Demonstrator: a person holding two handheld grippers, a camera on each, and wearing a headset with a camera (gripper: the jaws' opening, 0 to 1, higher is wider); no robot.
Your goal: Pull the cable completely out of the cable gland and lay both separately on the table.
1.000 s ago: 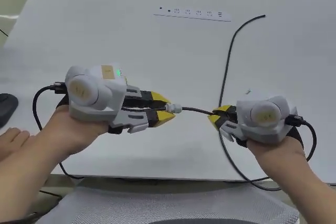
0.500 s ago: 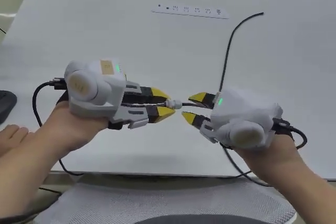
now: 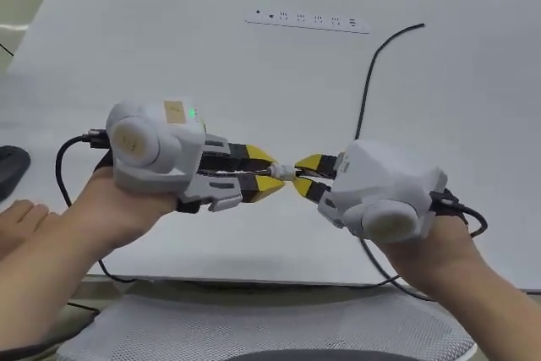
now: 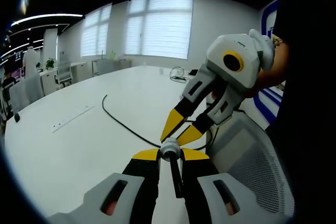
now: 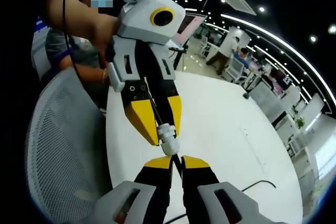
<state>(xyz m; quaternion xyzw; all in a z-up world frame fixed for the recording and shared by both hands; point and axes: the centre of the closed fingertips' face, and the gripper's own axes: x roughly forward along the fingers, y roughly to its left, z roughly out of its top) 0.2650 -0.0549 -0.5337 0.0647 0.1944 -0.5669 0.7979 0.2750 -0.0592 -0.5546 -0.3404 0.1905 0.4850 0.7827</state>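
Just left of the gland point(image 3: 286, 173), the left gripper point(image 3: 272, 173) is clamped on it, with the small white gland pinched at the tips of its yellow jaws. In the left gripper view the gland sits squarely between the two tips, and a black strand runs back from it between the jaws. Just right of the gland, almost touching it, the right gripper point(image 3: 301, 175) faces the left one tip to tip. Its jaws stand narrow and closed on the cable point(image 3: 365, 99) right where it leaves the gland; in the right gripper view the gap is about as wide as the cable. The gland is held in the air above the table point(image 3: 169, 40). Further right of the gland, the cable curves away over the table to a free end. A power strip point(image 3: 308, 20) lies well beyond the gland.
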